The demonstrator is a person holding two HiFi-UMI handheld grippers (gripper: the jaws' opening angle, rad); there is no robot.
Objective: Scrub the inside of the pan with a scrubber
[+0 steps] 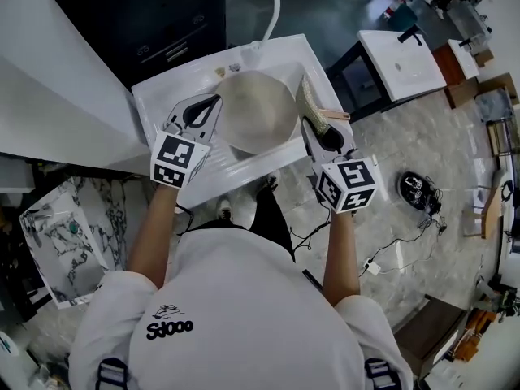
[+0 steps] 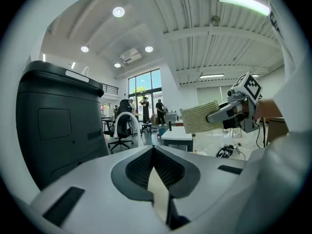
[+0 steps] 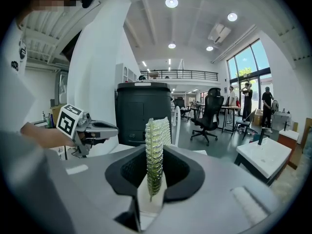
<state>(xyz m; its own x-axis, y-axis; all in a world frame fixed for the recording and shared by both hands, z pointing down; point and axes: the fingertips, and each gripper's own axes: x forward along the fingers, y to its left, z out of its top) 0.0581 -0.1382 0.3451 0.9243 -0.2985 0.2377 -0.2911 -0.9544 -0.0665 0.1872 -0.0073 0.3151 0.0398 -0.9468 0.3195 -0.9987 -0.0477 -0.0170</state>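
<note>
Looking down on a cream-coloured pan [image 1: 256, 112] lying in a white sink [image 1: 284, 49], below a curved tap [image 1: 270, 2]. Flanked by two hand-held tools: left gripper [image 1: 213, 102] at the pan's left rim, right gripper [image 1: 321, 132] at its right rim. Held in the right gripper's jaws, pinched near its lower edge: a flat, pale green mesh scrubber [image 1: 309, 100], standing up edge-on out of the ribbed pads, just beside the pan's right edge in the head view. Pressed together at the tips, with nothing visible between them: the left gripper's jaws. Just beside the pan's rim in the head view; contact not determinable. Visible beyond, in both gripper views: an open hall with a dark bin [image 3: 141, 111], office chairs [image 3: 210, 112], tall windows [image 3: 253, 62] and round ceiling lights [image 3: 171, 2]. Note, on the floor to the right of the person [image 1: 244, 315], a black device [image 1: 418, 189] with trailing cables.
</note>
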